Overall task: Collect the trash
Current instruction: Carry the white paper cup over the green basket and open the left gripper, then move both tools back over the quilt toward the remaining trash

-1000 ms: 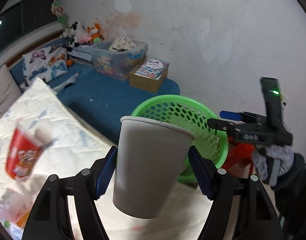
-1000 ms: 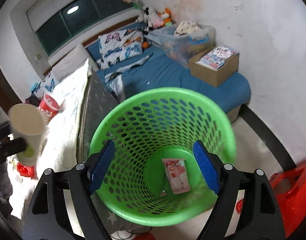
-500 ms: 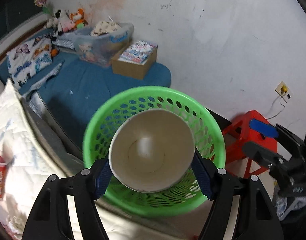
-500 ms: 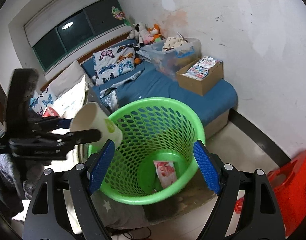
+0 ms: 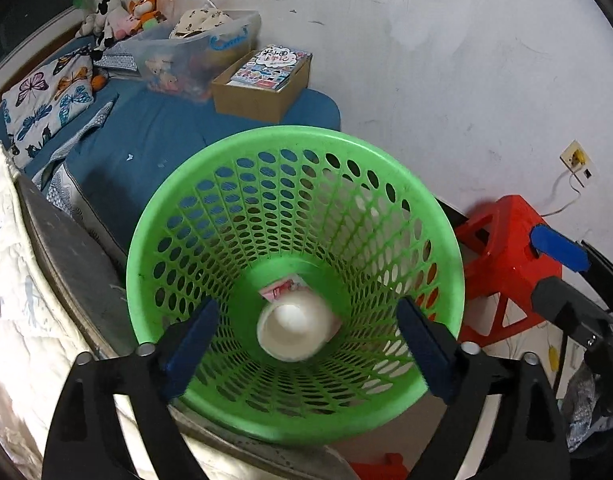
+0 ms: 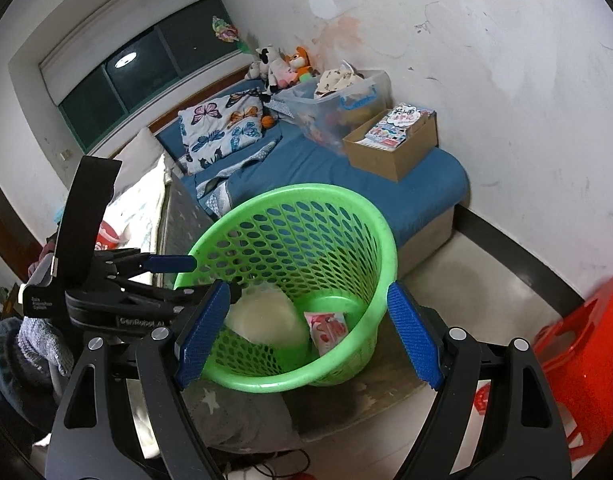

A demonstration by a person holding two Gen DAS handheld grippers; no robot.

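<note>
Down inside the perforated green plastic basket [image 5: 434, 216], a white paper cup [image 5: 294, 330] sits near the bottom with its open mouth facing up, just beside a small pink snack wrapper [image 5: 280, 289] lying on the basket floor. Its edges are blurred, so whether it has settled cannot be told. The left gripper [image 5: 306, 350] hangs over the basket's near rim with its blue-padded jaws spread wide and nothing between them; the right gripper [image 6: 308, 334] is likewise spread wide and empty, held just outside the near wall, with the left tool visible alongside it in its view. The basket appears perched at the edge of a grey mattress [image 6: 194, 216] rather than on flat floor, so the likeliest trouble is a tip: either tool knocking the rim on its way out could roll the light basket off and spill cup and wrapper. A red paper cup [image 6: 106, 236] lies back on the white quilt [image 6: 142, 200], well apart from the basket, and reaching across for it carelessly could snag the rim too.
</note>
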